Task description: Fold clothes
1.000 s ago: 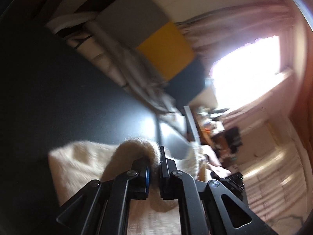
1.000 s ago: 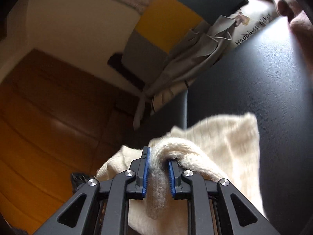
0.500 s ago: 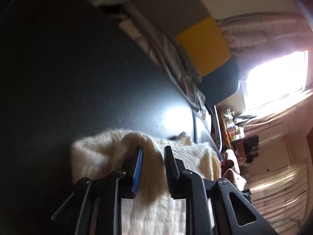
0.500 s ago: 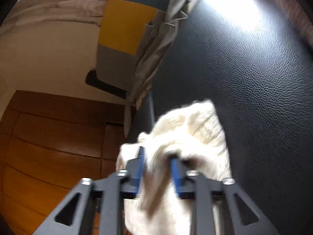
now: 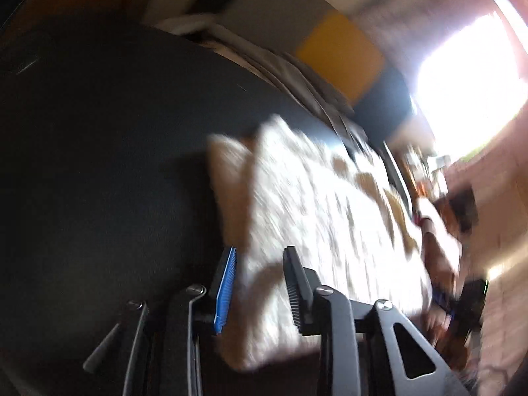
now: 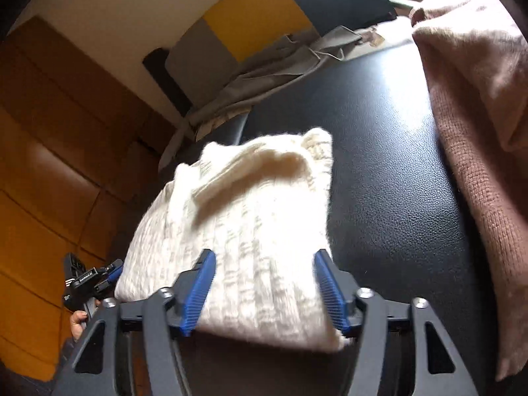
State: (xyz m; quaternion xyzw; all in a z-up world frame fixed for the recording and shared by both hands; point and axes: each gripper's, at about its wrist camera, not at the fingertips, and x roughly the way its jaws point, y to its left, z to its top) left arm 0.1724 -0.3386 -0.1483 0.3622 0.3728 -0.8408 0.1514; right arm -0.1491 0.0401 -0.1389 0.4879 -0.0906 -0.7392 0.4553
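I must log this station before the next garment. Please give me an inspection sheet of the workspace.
Surface: black leather top, bare around the sweater.
Job's things: cream sweater lying folded; pink knit at its right.
Clutter: grey cloth heap at the far edge.
Grippers: left gripper and right gripper open, fingers clear of the sweater.
Cables: nothing seen.
Surroundings: wood panels, yellow and grey cushion, bright window.

A black leather seat [image 6: 389,151] carries a folded cream knit [image 6: 250,204] and pink knit [image 6: 475,105].
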